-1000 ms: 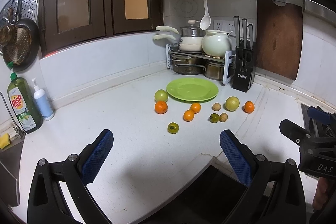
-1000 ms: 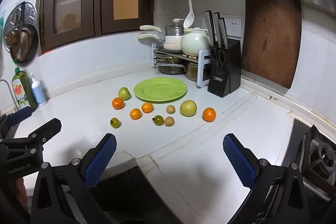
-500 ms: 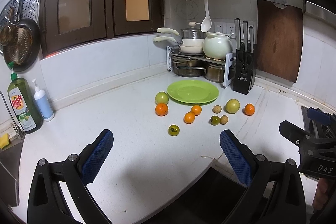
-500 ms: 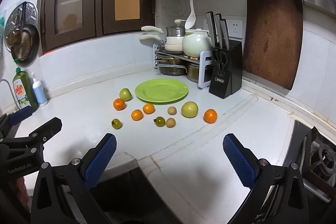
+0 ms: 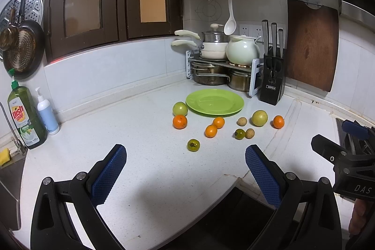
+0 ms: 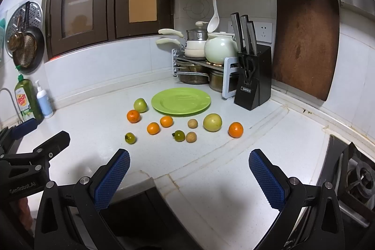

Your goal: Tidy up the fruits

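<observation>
Since a second ago my left gripper [image 5: 185, 176] has drifted slightly back, fingers wide apart, empty; fruits [image 5: 211, 131] lie at twelve o'clock, well beyond them, before the green plate [image 5: 214, 102]. From my right gripper [image 6: 188, 176], equally spread, round fruits [image 6: 153, 128] at eleven o'clock could roll if nudged.

Both grippers had matte black frames with silver screw heads. Left gripper [image 5: 185, 176] and right gripper [image 6: 189, 178] carried blue knurled pads [image 5: 109, 173] on the jaws. White lettering on housings: "DAS", "GenRobot.AI". Bare skin showed at lower frame edges.
</observation>
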Tool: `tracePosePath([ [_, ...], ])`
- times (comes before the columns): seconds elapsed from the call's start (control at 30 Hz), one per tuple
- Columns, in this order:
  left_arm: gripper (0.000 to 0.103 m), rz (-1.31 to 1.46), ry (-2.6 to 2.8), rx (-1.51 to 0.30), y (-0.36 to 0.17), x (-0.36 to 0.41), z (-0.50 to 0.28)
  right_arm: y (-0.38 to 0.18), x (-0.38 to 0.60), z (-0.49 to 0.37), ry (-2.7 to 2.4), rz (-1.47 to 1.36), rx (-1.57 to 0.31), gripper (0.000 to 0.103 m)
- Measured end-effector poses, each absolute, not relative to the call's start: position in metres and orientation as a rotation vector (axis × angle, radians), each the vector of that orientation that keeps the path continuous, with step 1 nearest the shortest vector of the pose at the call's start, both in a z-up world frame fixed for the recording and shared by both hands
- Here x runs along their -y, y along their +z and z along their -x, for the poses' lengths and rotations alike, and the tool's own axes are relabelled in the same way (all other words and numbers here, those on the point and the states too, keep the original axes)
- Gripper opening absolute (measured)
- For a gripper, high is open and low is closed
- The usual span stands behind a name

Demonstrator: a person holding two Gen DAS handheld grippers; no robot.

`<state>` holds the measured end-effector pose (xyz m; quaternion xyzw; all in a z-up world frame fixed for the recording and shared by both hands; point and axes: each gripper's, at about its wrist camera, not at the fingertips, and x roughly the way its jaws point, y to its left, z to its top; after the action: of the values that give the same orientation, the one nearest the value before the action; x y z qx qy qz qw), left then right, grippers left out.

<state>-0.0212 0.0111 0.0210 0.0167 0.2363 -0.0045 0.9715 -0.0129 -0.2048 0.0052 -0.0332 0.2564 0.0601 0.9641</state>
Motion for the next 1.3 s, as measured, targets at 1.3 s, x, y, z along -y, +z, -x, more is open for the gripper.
tracePosePath([
  [1.3, 0.103, -0.043, -0.027, -0.578, -0.008, -0.027, -0.042, -0.020, 0.183, -0.048, 0.140, 0.078, -0.612, 0.102],
])
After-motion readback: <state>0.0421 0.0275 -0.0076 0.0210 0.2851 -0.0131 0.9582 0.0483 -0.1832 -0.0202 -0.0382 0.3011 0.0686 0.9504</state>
